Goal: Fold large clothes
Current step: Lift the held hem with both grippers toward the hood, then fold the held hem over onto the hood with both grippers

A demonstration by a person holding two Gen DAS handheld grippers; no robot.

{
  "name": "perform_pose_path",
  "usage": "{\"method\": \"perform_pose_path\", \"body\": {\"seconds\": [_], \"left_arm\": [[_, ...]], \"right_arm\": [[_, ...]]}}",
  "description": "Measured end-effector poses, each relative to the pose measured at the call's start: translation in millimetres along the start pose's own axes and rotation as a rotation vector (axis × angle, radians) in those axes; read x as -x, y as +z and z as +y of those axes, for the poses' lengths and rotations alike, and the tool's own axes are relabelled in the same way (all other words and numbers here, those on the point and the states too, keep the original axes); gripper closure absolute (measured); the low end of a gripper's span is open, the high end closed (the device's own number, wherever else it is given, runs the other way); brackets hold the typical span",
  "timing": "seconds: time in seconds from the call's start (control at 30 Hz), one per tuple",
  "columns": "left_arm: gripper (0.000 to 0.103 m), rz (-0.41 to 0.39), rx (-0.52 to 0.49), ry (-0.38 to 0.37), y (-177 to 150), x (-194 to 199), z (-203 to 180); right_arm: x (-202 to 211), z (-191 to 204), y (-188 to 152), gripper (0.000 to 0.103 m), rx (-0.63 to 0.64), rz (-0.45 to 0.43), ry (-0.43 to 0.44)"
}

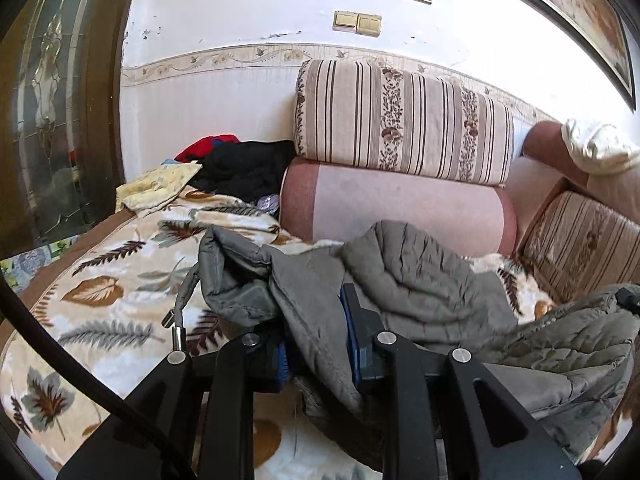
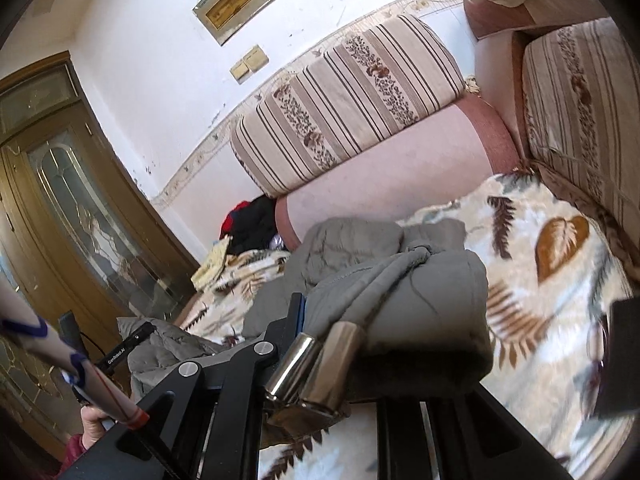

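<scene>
The left gripper [image 1: 320, 344] is pinched on a fold of the grey quilted jacket [image 1: 420, 280], lifted above the leaf-patterned blanket [image 1: 112, 300]. The right gripper [image 2: 320, 320] is clamped narrowly on another edge, angled slightly down; one finger is hidden by fabric and metal cord ends [image 2: 308, 364]. Striped sofa cushions [image 1: 400, 120] stand behind.

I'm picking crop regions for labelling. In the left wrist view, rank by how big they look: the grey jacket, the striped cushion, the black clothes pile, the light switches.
1. grey jacket, though nearness to the camera inflates it
2. striped cushion
3. black clothes pile
4. light switches
</scene>
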State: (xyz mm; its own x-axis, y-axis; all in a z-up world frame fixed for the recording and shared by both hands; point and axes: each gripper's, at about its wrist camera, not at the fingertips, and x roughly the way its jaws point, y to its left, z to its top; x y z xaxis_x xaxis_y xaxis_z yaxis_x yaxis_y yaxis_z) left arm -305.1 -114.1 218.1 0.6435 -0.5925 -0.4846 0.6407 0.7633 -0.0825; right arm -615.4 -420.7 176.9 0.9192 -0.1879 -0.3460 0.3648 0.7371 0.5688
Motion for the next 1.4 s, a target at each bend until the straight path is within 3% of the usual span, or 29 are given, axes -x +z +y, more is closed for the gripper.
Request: {"method": "perform_pose_path", "body": {"seconds": [0.4,0.5,0.57,0.67,0.77,0.9,1.1,1.23,1.4], "left_arm": [[0.068,-0.026,-0.001,0.016,87.8,-83.9,-11.6],[0.059,-0.030,0.006,0.018,109.0,-106.3,-8.6],[0.045,-0.041,0.020,0.019,123.9,-116.5,-1.2],[0.036,-0.111,0.026,0.050,140.5,-115.8,15.1],[0.034,-0.147,0.003,0.098,150.0,-115.4,32.7],[0.034,-0.123,-0.009,0.090,143.0,-124.3,46.2],[0.034,-0.032,-0.102,0.029,101.9,-168.7,13.6],[0.034,0.050,-0.154,-0.021,75.7,-209.3,-18.4],[0.034,0.136,-0.203,-0.035,52.3,-258.9,-54.4]], "right_arm": [[-73.3,-14.7,89.3,0.088,-0.082,-0.024,-0.014],[-109.3,-23.0,118.9,0.088,-0.102,-0.020,-0.050],[-128.8,-28.0,133.7,0.088,-0.111,-0.014,-0.071],[-160.5,-40.5,151.8,0.087,-0.139,-0.002,-0.109],[-193.9,-55.2,163.0,0.087,-0.159,0.016,-0.162],[-237.3,-71.8,171.0,0.087,-0.176,0.034,-0.224],[-285.6,-94.1,170.9,0.081,-0.219,0.095,-0.294],[-294.8,-104.2,169.4,0.069,-0.252,0.121,-0.255],[-279.3,-101.5,170.4,0.056,-0.222,0.075,-0.204]]}}
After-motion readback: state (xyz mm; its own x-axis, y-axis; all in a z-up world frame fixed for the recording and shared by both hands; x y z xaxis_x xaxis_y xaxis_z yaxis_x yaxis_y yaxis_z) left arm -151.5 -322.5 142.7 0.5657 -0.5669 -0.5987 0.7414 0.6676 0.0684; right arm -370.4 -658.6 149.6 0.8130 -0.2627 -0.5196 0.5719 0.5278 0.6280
